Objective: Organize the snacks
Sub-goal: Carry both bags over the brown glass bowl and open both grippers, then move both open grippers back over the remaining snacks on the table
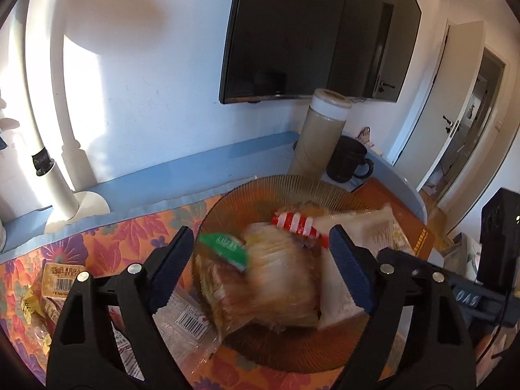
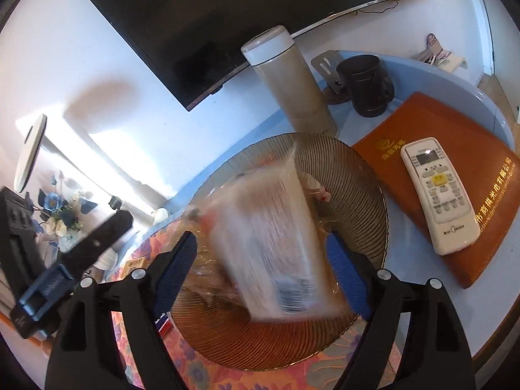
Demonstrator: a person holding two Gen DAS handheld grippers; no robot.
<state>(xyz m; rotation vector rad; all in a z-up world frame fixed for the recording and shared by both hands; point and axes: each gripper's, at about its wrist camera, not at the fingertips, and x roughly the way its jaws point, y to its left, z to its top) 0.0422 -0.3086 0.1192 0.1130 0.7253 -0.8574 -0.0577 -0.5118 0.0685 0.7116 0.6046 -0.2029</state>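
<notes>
In the left wrist view an amber ribbed glass plate (image 1: 292,185) holds several snacks: a red-and-white striped packet (image 1: 295,224), a white packet (image 1: 373,224) and a blurred brown packet with a green label (image 1: 266,279). My left gripper (image 1: 265,260) is open above the plate, and the blurred packet lies between its spread fingers. In the right wrist view my right gripper (image 2: 263,260) is open over the same plate (image 2: 354,188). A blurred clear packet with a barcode (image 2: 269,243) sits between its fingers, and I cannot tell if they touch it.
Loose snacks lie on the floral cloth to the left: a yellow packet (image 1: 61,279) and a clear barcoded one (image 1: 191,318). Behind the plate stand a tall flask (image 2: 292,78) and a black mug (image 2: 367,84). A remote (image 2: 438,195) rests on an orange folder (image 2: 481,227).
</notes>
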